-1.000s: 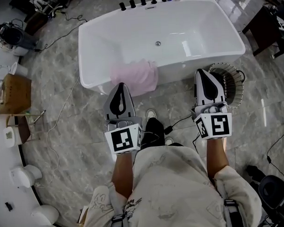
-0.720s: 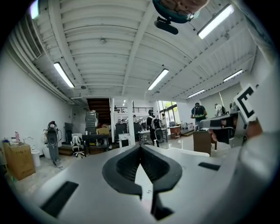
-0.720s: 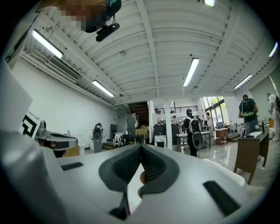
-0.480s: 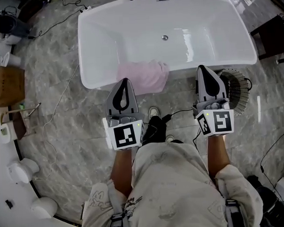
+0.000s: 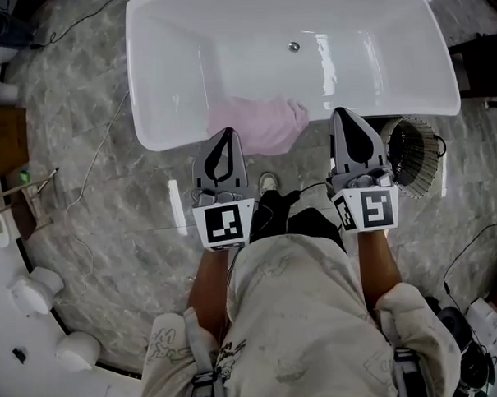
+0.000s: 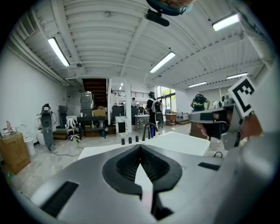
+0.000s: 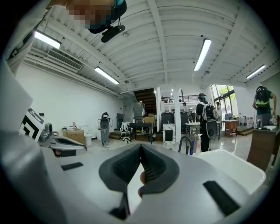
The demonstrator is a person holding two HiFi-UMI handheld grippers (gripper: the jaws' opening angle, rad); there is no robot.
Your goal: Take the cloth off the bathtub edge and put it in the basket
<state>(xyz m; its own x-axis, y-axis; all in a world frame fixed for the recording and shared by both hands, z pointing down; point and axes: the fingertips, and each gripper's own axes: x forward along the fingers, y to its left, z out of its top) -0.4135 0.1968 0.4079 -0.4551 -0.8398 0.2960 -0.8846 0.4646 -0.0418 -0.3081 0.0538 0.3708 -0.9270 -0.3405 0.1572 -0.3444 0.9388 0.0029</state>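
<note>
Left gripper (image 5: 223, 132) is clenched shut with nothing between its jaws; in the left gripper view its tips (image 6: 140, 147) meet in a thin line. Right gripper (image 5: 344, 112) is likewise clenched and empty, its tips (image 7: 141, 147) pressed together in the right gripper view. Both point forward at the white bathtub (image 5: 160, 140), side by side and well apart. A pink cloth (image 5: 262, 123) lies bunched over the bathtub's near edge, about midway along it, and hangs a little down the outer wall. From the head view the left gripper's tip overlaps the cloth's left part, but contact cannot be told. The wire basket (image 5: 412, 152) stands on the grey marble floor (image 5: 101, 208) just outside the bathtub's near right corner, beside the right gripper.
</note>
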